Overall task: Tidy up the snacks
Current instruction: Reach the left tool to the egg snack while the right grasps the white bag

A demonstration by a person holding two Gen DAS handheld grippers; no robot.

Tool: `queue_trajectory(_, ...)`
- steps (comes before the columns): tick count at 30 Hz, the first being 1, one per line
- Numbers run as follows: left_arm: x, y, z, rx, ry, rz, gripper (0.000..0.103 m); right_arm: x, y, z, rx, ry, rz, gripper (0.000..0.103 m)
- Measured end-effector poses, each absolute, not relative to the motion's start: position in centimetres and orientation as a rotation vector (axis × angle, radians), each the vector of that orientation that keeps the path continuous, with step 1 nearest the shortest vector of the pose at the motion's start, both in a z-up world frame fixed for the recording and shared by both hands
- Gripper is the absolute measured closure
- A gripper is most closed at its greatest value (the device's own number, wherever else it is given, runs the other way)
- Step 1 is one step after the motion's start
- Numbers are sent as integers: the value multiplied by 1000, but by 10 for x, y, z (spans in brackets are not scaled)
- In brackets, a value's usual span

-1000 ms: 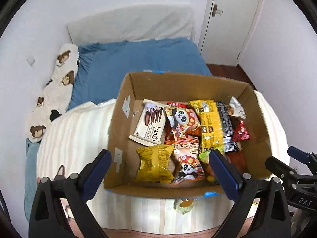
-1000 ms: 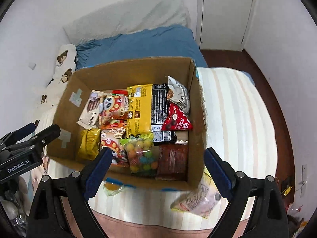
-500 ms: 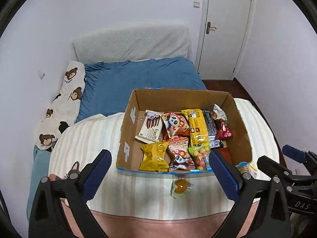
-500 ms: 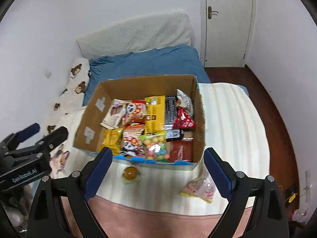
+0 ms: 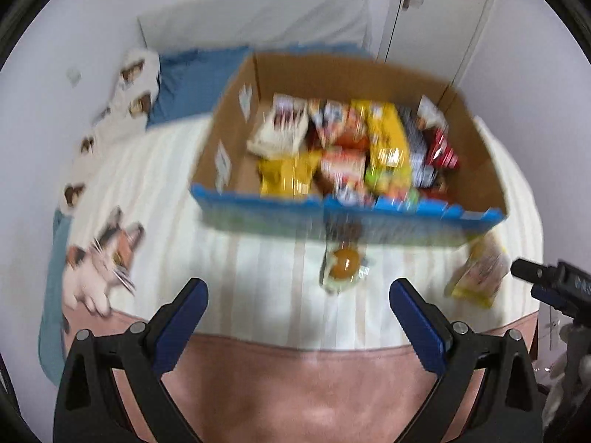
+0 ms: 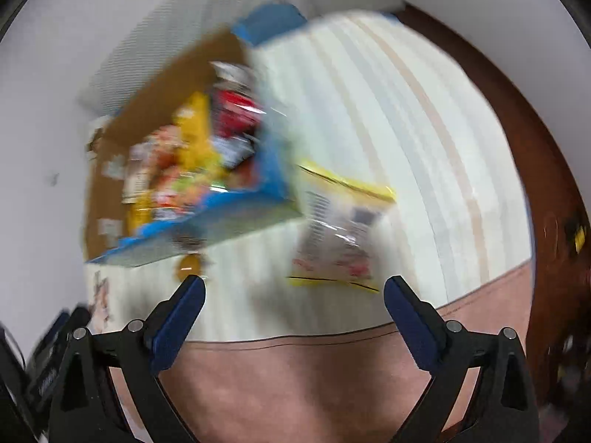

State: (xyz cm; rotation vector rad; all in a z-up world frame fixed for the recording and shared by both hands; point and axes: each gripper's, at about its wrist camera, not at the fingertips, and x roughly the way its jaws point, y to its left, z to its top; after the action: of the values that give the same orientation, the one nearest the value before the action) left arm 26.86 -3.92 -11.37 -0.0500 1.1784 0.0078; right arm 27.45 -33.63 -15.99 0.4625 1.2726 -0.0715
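Observation:
A cardboard box with a blue front edge holds several snack packs and stands on a striped blanket; it also shows in the right wrist view. A small clear pack with an orange sweet lies in front of the box, just ahead of my left gripper, which is open and empty. A yellow-edged clear snack bag lies right of the box, just ahead of my right gripper, also open and empty. The bag also shows in the left wrist view. Both views are motion-blurred.
The striped blanket with a pink border covers the bed's near end. A blue sheet and a bear-print pillow lie behind. A cat print is at left. Dark wood floor is at right. A door stands behind.
Both grippers have pulled back from over the box and dropped lower toward the blanket's near edge. The right gripper has swung right toward the yellow-edged bag. Both stay open.

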Motion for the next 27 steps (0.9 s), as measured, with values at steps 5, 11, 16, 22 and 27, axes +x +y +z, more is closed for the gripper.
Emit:
queue_trajectory(5, 280, -40, -159, -97, 1298, -1, 2, 295, -344, -213, 510, 1319, -130, 4)
queue_trajectory(11, 307, -43, -198, -172, 1392, -37, 2, 319, -343, -246, 531, 1345, -142, 14)
queue_trajectory(16, 336, -65, -222, -145, 1436, -100, 2, 318, -343, -252, 505, 1356, -128, 44)
queue_trajectory(22, 354, -100, -246, -5, 1468, -173, 40, 297, -337, -254, 491, 1410, -70, 45)
queue_trajectory(27, 343, -109, -247, 42, 1449, -190, 55, 282, -324, -259, 479, 1452, -20, 45)
